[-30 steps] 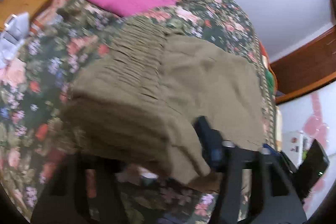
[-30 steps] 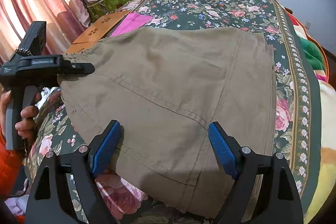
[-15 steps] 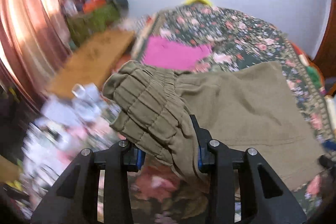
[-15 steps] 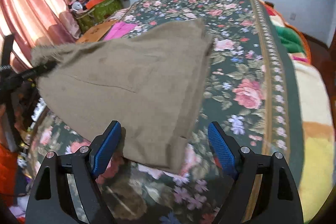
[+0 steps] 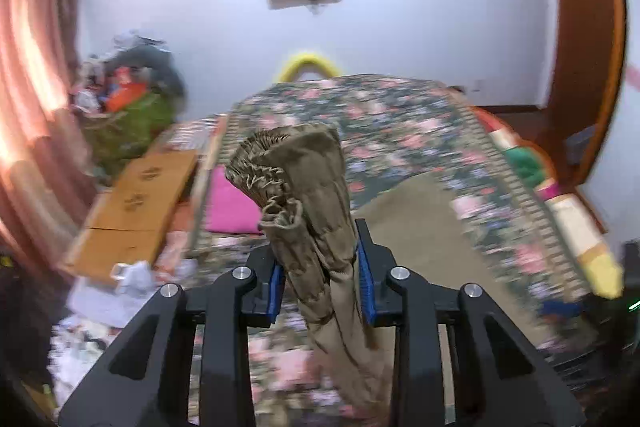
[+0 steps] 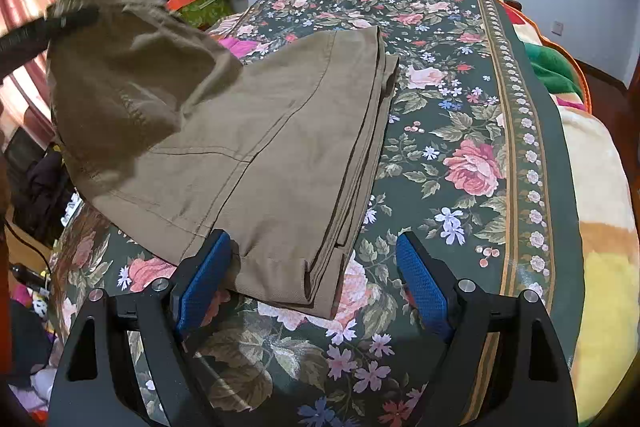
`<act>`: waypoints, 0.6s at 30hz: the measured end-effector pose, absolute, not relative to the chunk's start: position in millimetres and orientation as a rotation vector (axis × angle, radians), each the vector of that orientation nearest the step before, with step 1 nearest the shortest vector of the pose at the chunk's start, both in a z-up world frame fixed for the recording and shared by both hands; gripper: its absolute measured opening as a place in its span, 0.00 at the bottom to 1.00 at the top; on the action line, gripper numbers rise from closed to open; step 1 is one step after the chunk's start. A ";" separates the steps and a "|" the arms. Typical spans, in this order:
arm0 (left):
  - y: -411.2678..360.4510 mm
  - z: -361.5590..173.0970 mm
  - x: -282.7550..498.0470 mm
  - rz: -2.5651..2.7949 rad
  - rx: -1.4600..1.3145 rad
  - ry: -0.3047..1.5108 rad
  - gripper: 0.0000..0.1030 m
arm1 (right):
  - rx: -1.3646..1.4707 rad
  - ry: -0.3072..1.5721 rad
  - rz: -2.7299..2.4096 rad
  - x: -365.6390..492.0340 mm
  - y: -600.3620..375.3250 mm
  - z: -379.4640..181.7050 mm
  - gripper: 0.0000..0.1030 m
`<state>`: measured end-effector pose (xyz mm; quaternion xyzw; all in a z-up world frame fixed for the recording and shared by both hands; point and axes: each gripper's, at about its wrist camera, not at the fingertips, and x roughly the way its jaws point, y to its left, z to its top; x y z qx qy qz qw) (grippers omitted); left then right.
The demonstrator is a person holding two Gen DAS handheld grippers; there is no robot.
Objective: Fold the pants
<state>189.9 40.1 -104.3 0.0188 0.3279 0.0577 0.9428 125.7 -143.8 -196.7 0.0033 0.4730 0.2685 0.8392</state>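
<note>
- Pants (image 6: 256, 131) half on the bed (image 6: 460, 115), legs flat, waistband end lifted off to the left.
- Left gripper (image 5: 320, 279) clamped tight on the bunched waistband (image 5: 288, 167), held up.
- Right gripper (image 6: 312, 275) wide apart, gripping nothing, over the pants' near edge.
- Pink cloth (image 5: 230, 205) beyond.

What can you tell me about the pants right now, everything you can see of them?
The pants are olive-khaki woven cloth with stitched seams and a gathered elastic waistband. The legs lie folded in stacked layers on the floral bedspread, hems nearest the open right gripper, whose left pad touches the cloth. The waistband end is lifted off the bed, bunched between the shut jaws of the left gripper.
</note>
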 end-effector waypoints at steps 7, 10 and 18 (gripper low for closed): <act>9.9 -98.4 208.3 -0.090 -0.086 0.743 0.27 | 0.028 1.001 0.579 126.8 -146.7 -197.9 0.79; -8.7 -105.8 218.5 -0.155 -0.101 0.787 0.27 | 0.036 1.003 0.582 128.0 -146.8 -198.2 0.79; -45.7 -131.2 222.1 -0.258 -0.101 0.895 0.27 | 0.045 1.003 0.588 128.3 -147.8 -199.1 0.79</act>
